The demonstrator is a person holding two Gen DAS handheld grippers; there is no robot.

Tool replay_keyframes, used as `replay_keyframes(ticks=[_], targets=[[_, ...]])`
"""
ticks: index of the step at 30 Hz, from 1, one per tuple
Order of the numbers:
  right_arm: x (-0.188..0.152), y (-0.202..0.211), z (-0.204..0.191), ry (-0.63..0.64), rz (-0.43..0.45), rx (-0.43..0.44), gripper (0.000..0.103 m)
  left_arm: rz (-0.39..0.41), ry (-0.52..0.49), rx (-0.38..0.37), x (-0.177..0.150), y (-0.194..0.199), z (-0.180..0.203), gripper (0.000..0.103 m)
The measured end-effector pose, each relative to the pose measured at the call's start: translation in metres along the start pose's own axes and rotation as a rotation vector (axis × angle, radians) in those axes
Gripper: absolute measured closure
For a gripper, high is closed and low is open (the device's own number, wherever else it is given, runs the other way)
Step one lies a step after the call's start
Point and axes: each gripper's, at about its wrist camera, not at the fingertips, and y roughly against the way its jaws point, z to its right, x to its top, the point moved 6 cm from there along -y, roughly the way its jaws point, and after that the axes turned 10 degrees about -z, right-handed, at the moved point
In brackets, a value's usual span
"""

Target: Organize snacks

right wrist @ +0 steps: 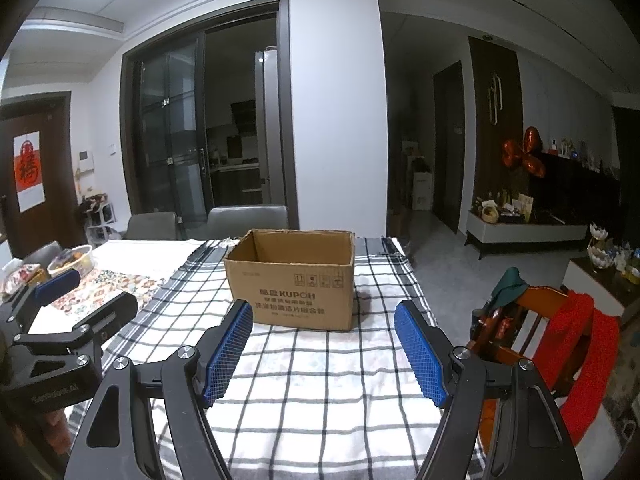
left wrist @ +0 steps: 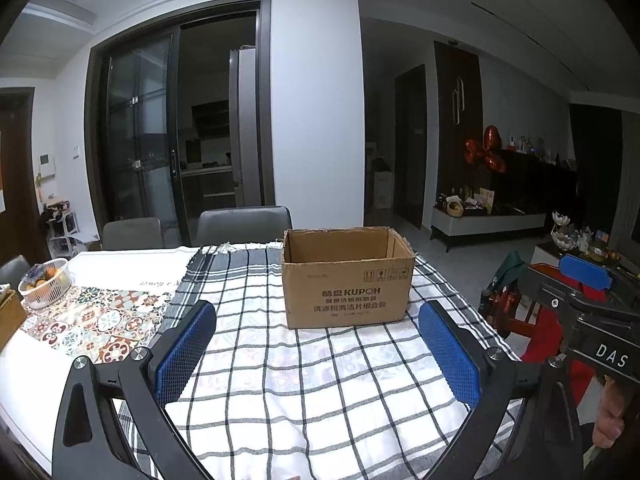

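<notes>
Nearest the lens: blue ribbed pads of the left gripper, spread wide and holding nothing, hovering over the checked cloth. Same for the right gripper: 2 pads apart, released, nothing between them.

Straight ahead, beyond both sets of fingertips, on the cloth-covered table: an open brown cardboard box, flaps gone or folded in, interior apparently empty as far as visible. No loose snacks in plain sight on the cloth; a white basket of fruit or packets at far left, contents too small to tell.

Probably light, stiff at corners, flexible along the walls. Best taken by pinching a top rim edge, or pressed from opposite sides with both grippers; likely to slide easily on the cloth.
</notes>
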Motion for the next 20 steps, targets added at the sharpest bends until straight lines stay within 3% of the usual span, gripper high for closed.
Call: replay_keyframes(ticks=[20], targets=[[0.0022,-0.0008,-0.0031,0.004,-0.009,0.013,0.029,0.002,0.000,0.004,-0.0024,0.0059,0.0010,0.000]])
